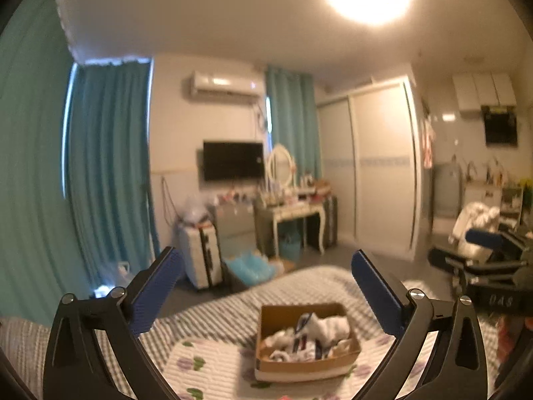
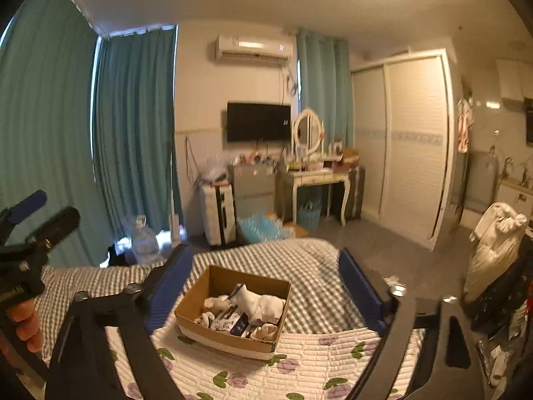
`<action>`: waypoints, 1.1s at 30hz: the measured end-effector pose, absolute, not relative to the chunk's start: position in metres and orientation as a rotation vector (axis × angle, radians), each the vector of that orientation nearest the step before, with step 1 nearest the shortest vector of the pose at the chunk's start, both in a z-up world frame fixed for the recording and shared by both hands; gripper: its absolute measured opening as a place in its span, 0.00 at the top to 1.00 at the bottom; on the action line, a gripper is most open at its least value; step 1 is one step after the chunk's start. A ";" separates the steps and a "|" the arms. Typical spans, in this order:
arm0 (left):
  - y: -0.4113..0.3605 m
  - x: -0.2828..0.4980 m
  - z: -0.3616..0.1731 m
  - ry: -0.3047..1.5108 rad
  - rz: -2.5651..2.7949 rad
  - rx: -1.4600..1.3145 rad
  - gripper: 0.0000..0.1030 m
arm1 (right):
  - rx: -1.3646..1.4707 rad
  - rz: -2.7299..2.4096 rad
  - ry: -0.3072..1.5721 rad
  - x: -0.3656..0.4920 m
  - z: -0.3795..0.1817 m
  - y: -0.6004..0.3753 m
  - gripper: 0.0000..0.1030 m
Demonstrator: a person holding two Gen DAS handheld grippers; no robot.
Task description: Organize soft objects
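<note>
A brown cardboard box (image 1: 306,363) holds several white and patterned socks (image 1: 313,333). It sits on a bed with a flowered quilt (image 1: 213,363) over a checked sheet. In the right wrist view the box (image 2: 230,336) and its socks (image 2: 256,306) lie between my fingers. My left gripper (image 1: 266,286) is open and empty, raised above the bed, with the box below and ahead. My right gripper (image 2: 266,283) is open and empty, held above the box. The left gripper also shows at the left edge of the right wrist view (image 2: 36,213).
Beyond the bed's foot stand a white suitcase (image 2: 216,213), a dressing table with an oval mirror (image 2: 316,173), a wall TV (image 2: 258,121) and a sliding wardrobe (image 2: 403,146). Teal curtains (image 2: 133,133) hang at the left. A chair with pale clothes (image 2: 496,250) is at the right.
</note>
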State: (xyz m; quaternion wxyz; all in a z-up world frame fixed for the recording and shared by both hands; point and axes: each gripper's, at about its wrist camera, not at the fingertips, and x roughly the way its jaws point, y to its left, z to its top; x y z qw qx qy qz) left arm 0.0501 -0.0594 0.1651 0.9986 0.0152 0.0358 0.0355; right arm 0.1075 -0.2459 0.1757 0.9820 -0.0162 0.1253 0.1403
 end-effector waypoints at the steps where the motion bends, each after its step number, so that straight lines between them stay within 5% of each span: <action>1: -0.059 0.042 0.168 0.064 0.073 0.029 0.00 | -0.028 0.276 0.239 0.094 0.180 -0.249 0.04; 8: -0.059 0.016 0.134 0.092 0.087 0.040 0.00 | 0.027 0.310 0.202 0.039 0.164 -0.260 0.00; 20: -0.046 0.073 -0.007 0.280 0.087 0.072 0.00 | 0.095 0.292 0.298 0.091 0.020 -0.234 0.00; 33: -0.037 0.072 -0.023 0.311 0.080 0.040 0.00 | 0.033 0.268 0.354 0.110 -0.031 -0.213 0.00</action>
